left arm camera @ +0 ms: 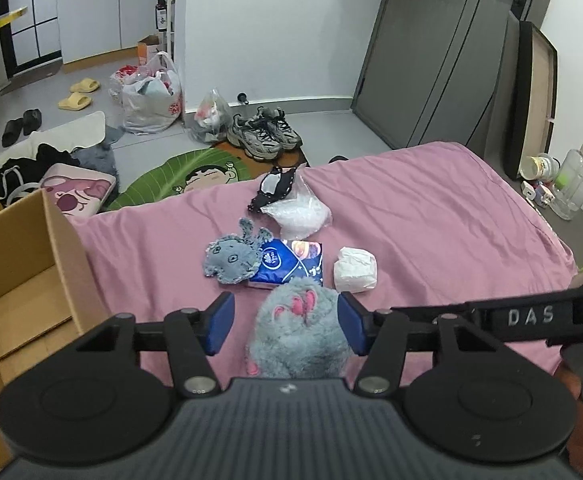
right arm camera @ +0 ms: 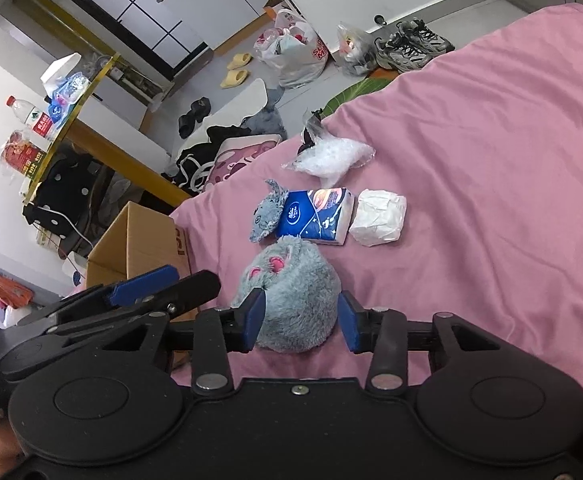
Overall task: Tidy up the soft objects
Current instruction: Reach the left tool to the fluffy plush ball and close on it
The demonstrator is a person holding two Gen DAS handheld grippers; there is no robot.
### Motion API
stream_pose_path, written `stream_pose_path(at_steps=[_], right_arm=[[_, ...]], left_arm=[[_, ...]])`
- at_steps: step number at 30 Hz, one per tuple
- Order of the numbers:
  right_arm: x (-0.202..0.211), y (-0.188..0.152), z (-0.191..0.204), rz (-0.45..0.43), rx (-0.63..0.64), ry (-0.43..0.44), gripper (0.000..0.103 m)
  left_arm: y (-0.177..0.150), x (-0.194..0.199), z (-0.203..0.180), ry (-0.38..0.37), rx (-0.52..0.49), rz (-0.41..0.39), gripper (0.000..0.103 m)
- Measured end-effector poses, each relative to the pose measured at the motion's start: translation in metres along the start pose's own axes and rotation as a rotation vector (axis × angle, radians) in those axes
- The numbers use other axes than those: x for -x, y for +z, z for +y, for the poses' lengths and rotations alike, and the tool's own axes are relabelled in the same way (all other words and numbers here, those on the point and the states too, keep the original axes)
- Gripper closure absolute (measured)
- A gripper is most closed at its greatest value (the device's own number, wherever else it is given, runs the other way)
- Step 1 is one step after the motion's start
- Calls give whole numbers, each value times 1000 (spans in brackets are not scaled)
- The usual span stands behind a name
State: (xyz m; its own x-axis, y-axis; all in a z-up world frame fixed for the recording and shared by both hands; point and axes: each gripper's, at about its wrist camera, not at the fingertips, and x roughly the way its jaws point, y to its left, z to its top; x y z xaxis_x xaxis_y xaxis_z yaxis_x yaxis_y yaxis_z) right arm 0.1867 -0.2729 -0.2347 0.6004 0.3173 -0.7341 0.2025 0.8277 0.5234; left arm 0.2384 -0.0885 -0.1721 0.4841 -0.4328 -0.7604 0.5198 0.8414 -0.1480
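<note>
Straddling the plush [right arm camera: 291, 292] with my right gripper [right arm camera: 301, 320] apart, I should squeeze low, then carry to the box [right arm camera: 139, 236].

bed [left arm camera: 431, 216]: pink sheet, wrinkled | on it: fluffy grey plush [left arm camera: 299, 328], flat grey plush [left arm camera: 233, 258] touching blue tissue pack [left arm camera: 291, 266], white packet [left arm camera: 355, 270], clear bag [left arm camera: 297, 210], box [left arm camera: 23, 280] at edge

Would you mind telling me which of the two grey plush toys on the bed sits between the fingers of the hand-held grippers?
The big fluffy plush with pink paw pads, nearest both cameras. The smaller flat grey toy lies farther off, against the blue tissue pack.
</note>
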Motion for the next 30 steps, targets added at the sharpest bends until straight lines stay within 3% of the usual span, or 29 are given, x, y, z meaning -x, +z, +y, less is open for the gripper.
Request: stream_pose_path(at_steps=[9,13,17,19,21,23,30], right_arm=[[-25,-3,0,7,-52,-5,59],[-26,3,-5,6,-66,-23,59],[-33,3,-11,18,-58,-36,72],[-38,2,-12,38,-61,-37,77],[-36,1,-16,35,-83,-27,78],[-35,2,-16,28,-99,-21,78],[-35,3,-14,2,-155,17,73]], left_arm=[[13,-20,13,-23,-37,72,47],[17,-35,20,-54,3,118,47],[14,-42,23,-46,40,119,47],[14,-42,27,-47,54,115,52],[11,-46,30,-35,68,131,62],[8,-46,36,-28,104,138,66],[5,-55,42,-48,142,151,67]])
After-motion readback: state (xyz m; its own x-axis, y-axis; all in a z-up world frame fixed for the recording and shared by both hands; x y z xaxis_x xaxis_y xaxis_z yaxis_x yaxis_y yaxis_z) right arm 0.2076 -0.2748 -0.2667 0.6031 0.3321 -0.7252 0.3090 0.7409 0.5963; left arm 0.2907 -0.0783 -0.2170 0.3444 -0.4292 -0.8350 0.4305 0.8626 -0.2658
